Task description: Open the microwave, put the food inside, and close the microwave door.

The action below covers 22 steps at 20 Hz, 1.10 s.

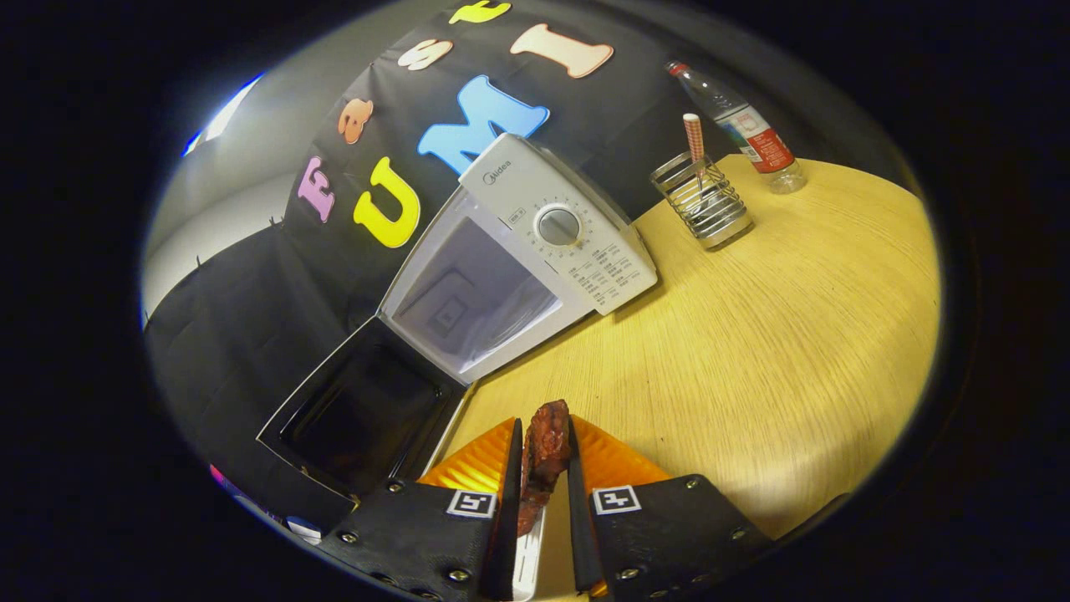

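Note:
A white microwave (558,226) stands on the wooden table (752,334), its cavity (476,297) lit and bare. Its dark-windowed door (355,418) hangs swung wide open beside the cavity. My gripper (543,435) is shut on a reddish-brown piece of food (546,451), which sticks up between the two fingers. The food is held above the table, a short way in front of the open cavity and apart from it.
A wire holder (704,205) with a striped straw stands beyond the microwave on the table. A plastic bottle (744,125) with a red label stands behind it near the table's far edge. Black cloth walls the booth behind the microwave.

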Motion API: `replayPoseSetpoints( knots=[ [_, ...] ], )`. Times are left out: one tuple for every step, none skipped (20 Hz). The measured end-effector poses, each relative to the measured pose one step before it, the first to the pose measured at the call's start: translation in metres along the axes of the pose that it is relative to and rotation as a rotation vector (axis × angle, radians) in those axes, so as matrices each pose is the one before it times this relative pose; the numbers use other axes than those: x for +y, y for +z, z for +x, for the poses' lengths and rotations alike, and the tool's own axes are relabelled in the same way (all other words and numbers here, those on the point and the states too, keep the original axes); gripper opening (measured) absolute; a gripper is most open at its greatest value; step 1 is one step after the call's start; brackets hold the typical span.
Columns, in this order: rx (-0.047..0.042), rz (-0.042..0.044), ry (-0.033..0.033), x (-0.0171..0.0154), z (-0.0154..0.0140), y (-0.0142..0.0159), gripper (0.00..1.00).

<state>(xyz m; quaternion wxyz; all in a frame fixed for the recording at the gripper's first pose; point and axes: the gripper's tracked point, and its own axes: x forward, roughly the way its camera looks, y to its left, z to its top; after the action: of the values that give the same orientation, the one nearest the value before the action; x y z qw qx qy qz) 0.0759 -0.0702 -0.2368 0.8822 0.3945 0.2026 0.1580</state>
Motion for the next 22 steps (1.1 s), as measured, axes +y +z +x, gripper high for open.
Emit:
replayPoseSetpoints(
  knots=[
    [-0.00814,0.03273,-0.01337,-0.00352,0.01492,-0.00171,0.1],
    [0.0024,0.00254,0.0017,0.00005,0.00215,0.00008,0.1],
    [0.00139,0.00048,-0.00377,0.00131,-0.00344,-0.00173,0.1],
    [-0.0057,0.00121,-0.00139,0.00208,-0.00109,0.00115,0.1],
    [-0.00559,0.00444,0.00378,0.00416,-0.0006,0.00107,0.1],
    [-0.00544,0.00909,0.00125,0.00266,-0.00008,0.00224,0.1],
    [-0.00601,0.01362,0.00392,0.00234,0.00075,0.00289,0.1],
    [-0.00351,0.01059,-0.00282,0.00177,0.00031,0.00149,0.1],
    [-0.00284,-0.00095,-0.00411,0.00067,-0.00052,0.00207,0.1],
    [-0.00174,-0.00349,-0.00435,0.00142,-0.0003,0.00133,0.1],
    [-0.0059,-0.00277,0.00075,0.00375,-0.00065,0.00211,0.1],
    [0.00067,-0.00402,-0.00034,0.00244,-0.0002,0.0014,0.1],
    [-0.00201,-0.00496,-0.00087,0.00256,0.00066,0.001,0.1],
    [-0.00222,-0.00388,0.00224,0.00351,0.00031,0.00078,0.1],
    [-0.00143,-0.00376,0.00561,0.00459,-0.00053,0.00226,0.1],
    [-0.00264,-0.00275,0.00462,0.00403,0.00071,0.00293,0.1],
    [-0.00202,-0.0022,0.0041,0.00355,0.00044,0.00162,0.1],
    [-0.00263,0.00221,0.00333,0.0025,0.00023,0.00204,0.1],
    [-0.00203,0.00998,0.00885,0.00476,0.0009,0.00097,0.1],
    [0.00146,0.01715,0.01308,0.00443,0.00131,0.00103,0.1],
    [-0.00044,0.01554,0.01379,0.00579,0.00075,0.00049,0.1],
    [0.00066,0.00309,0.00561,0.00467,0.00323,0.00067,0.1]
  ],
)
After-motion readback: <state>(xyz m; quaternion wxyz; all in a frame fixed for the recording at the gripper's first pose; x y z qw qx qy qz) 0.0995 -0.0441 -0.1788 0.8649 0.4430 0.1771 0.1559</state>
